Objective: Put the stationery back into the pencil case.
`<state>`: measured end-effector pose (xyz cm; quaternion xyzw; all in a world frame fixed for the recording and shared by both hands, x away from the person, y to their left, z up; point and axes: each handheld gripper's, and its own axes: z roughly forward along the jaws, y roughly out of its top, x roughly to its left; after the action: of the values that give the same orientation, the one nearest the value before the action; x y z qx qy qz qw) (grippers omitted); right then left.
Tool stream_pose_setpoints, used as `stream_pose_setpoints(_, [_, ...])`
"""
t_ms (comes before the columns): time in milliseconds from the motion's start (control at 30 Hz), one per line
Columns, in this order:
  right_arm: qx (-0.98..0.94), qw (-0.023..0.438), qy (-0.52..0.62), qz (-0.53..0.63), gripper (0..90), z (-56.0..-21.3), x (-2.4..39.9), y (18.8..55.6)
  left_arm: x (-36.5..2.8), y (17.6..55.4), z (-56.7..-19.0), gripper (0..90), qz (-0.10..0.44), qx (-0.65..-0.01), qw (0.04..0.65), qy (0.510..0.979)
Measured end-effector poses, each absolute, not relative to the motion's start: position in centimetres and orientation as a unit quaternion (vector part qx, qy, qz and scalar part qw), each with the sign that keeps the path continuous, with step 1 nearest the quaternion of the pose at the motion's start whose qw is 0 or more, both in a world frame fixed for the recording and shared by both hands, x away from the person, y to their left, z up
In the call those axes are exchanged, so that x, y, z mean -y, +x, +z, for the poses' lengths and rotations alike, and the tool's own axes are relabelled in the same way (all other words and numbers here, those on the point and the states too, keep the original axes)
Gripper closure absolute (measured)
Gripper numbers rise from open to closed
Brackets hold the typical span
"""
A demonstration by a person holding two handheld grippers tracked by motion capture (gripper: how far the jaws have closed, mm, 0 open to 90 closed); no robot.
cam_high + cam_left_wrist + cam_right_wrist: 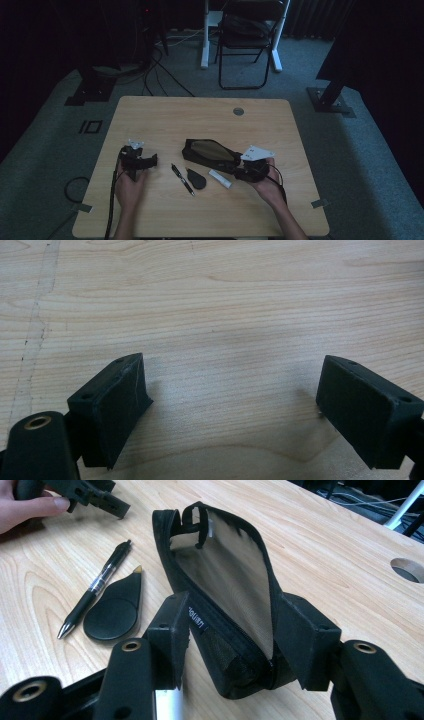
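Observation:
A black pouch (207, 151) with a mesh side lies open at the table's middle, mouth toward the far left. My right gripper (239, 170) holds its near right end. In the right gripper view both pads press on that end of the pouch (225, 570), one on each side, so the gripper (232, 625) is shut on it. My left gripper (151, 160) rests at the left of the table, pointing right. Its jaws (232, 390) stand wide apart over bare wood with nothing between them.
A black pen (182, 179) (95, 587), a flat black teardrop-shaped piece (196, 179) (112, 612) and a small white tube (220, 178) lie in front of the pouch. A cable hole (238, 111) is near the table's far edge. A folding chair (247, 30) stands beyond.

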<state>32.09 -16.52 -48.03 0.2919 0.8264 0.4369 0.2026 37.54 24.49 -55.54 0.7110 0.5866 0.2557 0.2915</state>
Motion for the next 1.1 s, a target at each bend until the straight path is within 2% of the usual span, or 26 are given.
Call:
stream_pose_setpoints(733, [-0.831, 0.196, 0.267, 0.446, 53.5, -47.9, 15.5, 30.4, -24.5, 37.5, -55.5, 13.1, 0.256, -0.587, 0.292, 0.711])
stream_pose_setpoints(1100, [-0.842, 0.190, 0.253, 0.437, 62.4, -48.7, 14.7, 29.9, -24.5, 37.5, -55.5, 13.1, 0.256, -0.587, 0.291, 0.711])
